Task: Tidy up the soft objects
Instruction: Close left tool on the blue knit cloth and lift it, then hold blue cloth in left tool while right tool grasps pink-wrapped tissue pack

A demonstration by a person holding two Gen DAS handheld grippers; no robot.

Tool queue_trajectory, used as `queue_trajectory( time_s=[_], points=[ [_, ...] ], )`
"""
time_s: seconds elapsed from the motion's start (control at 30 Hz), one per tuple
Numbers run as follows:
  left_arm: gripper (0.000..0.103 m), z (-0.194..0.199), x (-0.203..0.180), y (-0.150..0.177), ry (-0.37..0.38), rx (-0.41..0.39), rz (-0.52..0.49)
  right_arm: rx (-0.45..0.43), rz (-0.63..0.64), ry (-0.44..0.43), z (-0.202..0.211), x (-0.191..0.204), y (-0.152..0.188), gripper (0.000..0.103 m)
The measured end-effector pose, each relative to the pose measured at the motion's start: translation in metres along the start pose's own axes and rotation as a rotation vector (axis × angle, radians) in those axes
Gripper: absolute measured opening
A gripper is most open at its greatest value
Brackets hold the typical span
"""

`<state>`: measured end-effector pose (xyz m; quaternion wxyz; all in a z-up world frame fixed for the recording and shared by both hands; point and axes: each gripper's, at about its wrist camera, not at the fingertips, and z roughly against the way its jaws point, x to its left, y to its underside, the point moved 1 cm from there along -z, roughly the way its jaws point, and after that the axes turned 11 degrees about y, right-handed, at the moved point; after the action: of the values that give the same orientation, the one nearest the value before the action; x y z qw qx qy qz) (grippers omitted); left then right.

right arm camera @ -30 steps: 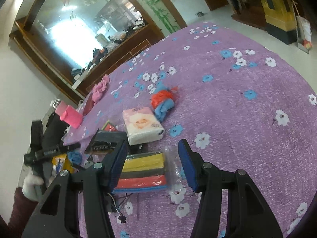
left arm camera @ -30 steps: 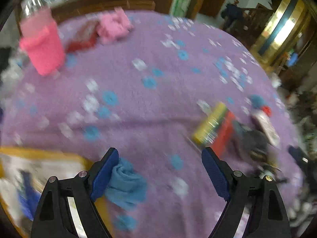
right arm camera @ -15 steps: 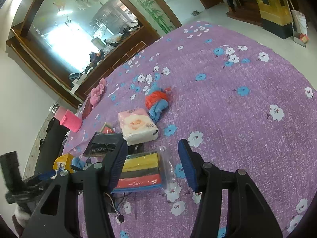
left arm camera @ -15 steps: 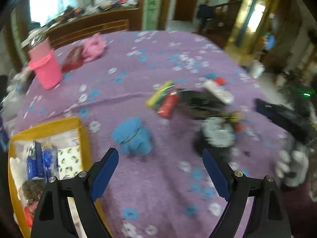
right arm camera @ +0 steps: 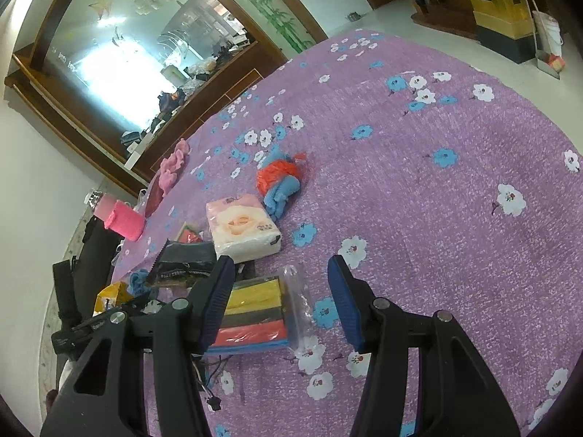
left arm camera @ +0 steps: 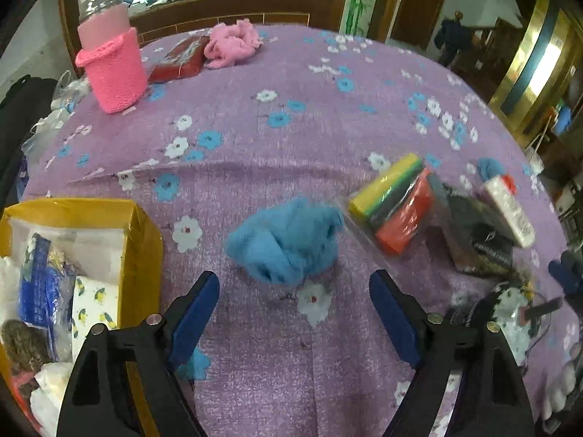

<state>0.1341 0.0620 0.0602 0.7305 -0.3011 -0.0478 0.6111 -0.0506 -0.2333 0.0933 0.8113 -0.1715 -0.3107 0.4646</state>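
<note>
Left gripper (left arm camera: 294, 300) hovers over the purple flowered cloth (left arm camera: 291, 116); its jaws have just been closing but stand apart, nothing between them. The blue soft cloth (left arm camera: 286, 240) lies on the table just beyond the fingertips, untouched, between the yellow box (left arm camera: 144, 233) and the pack of sponges (left arm camera: 395, 205). Right gripper (right arm camera: 278, 300) hangs with jaws apart over the sponge pack's clear wrapper edge, not pressing it. Tissue pack (right arm camera: 242, 227) sits just behind.
</note>
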Motion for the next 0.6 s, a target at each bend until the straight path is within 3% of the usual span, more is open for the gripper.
queue_trajectory(
  time_s=[0.07,0.17,0.23,0.3,0.37,0.43,0.47,0.5,0.6],
  points=[
    [0.057,-0.002,0.004,-0.003,0.034,0.003,0.027,0.006,-0.002,0.002,-0.002,-0.001,0.000,0.051],
    [0.054,-0.005,0.006,-0.007,0.033,-0.003,0.031,0.007,0.005,0.014,-0.003,0.000,0.001,0.051],
    [0.059,-0.003,0.003,-0.008,0.009,-0.021,0.016,0.004,0.010,0.023,-0.003,0.001,0.002,0.051],
    [0.077,-0.002,0.001,-0.011,-0.011,-0.044,0.013,0.002,0.017,0.031,-0.004,0.002,0.003,0.051],
    [0.083,-0.004,0.001,-0.013,-0.021,-0.067,0.022,0.001,0.021,0.040,-0.005,0.002,0.003,0.051],
    [0.076,-0.008,0.004,-0.013,0.008,-0.052,0.042,0.004,0.019,0.043,-0.006,0.002,0.003,0.051],
    [0.054,-0.008,0.006,-0.011,0.009,-0.047,0.047,0.006,0.014,0.041,-0.006,0.001,0.003,0.051],
    [0.040,-0.008,0.008,-0.009,0.013,-0.039,0.044,0.004,0.012,0.043,-0.006,0.000,0.004,0.051],
    [0.038,0.006,0.014,-0.003,0.066,-0.045,0.069,0.001,0.002,0.041,-0.005,-0.003,0.004,0.051]
  ],
)
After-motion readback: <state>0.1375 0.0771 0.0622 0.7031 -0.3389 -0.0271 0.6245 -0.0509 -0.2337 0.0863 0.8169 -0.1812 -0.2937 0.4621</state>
